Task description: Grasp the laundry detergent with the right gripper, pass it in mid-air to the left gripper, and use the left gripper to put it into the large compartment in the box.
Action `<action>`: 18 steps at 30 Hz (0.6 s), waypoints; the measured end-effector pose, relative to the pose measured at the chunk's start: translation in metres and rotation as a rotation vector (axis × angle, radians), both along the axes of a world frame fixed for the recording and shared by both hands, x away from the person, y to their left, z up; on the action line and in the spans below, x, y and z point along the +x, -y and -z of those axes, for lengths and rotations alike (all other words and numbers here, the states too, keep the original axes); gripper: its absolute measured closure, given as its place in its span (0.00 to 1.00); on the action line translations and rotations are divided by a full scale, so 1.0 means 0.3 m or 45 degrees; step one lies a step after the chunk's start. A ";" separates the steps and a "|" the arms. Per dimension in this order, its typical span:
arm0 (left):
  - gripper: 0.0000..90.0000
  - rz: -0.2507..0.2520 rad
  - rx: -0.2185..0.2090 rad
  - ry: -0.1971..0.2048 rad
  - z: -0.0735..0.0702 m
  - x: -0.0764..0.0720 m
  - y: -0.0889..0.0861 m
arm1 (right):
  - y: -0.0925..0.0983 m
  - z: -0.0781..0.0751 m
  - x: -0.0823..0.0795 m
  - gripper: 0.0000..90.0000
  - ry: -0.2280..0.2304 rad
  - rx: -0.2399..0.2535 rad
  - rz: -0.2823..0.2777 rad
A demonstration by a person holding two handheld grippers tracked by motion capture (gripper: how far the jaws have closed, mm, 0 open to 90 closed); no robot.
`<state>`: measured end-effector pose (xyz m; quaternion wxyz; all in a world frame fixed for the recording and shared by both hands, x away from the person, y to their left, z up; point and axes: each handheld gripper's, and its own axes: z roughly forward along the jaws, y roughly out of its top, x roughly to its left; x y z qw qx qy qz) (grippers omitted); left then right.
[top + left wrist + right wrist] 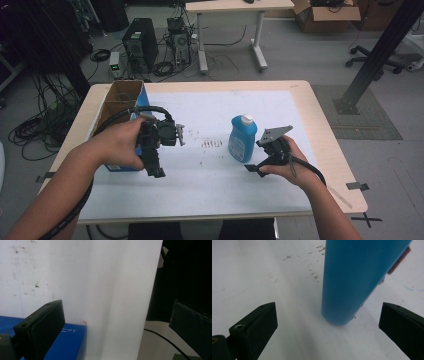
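Blue bottle (243,139) stood upright on the bench (210,200), long axis vertical, white cap (247,119) up, right of bench centre. Right tongs (252,170) sat just beside it, at about 5 o'clock from its base in the high view, nose aimed toward the bottle. In the right gripper view the bottle (354,280) rose straight ahead at 12 o'clock, its foot lined up with the gap but still beyond the jaw tips, not touching either. Right tongs (328,322) were wide, holding nothing. Left tongs (156,171) were well apart from the bottle, off at its 9 o'clock, over the near end of the blue carton (117,107); also wide (116,322), empty, carton corner (67,342) under them. Right hand was clearly nearer, so my read: a straight push forward brackets the bottle low on the body.

Count: one bottle, one carton, two tongs.
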<state>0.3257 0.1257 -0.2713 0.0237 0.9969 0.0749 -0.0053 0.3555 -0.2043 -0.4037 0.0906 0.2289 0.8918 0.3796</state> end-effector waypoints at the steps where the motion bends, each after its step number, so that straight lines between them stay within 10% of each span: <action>1: 0.00 0.003 0.003 -0.003 0.000 0.000 -0.001 | -0.004 0.001 0.000 0.02 0.002 0.005 0.002; 18: 0.00 -0.006 -0.012 0.011 0.000 0.004 -0.009 | -0.022 0.020 0.009 0.01 0.137 0.137 0.134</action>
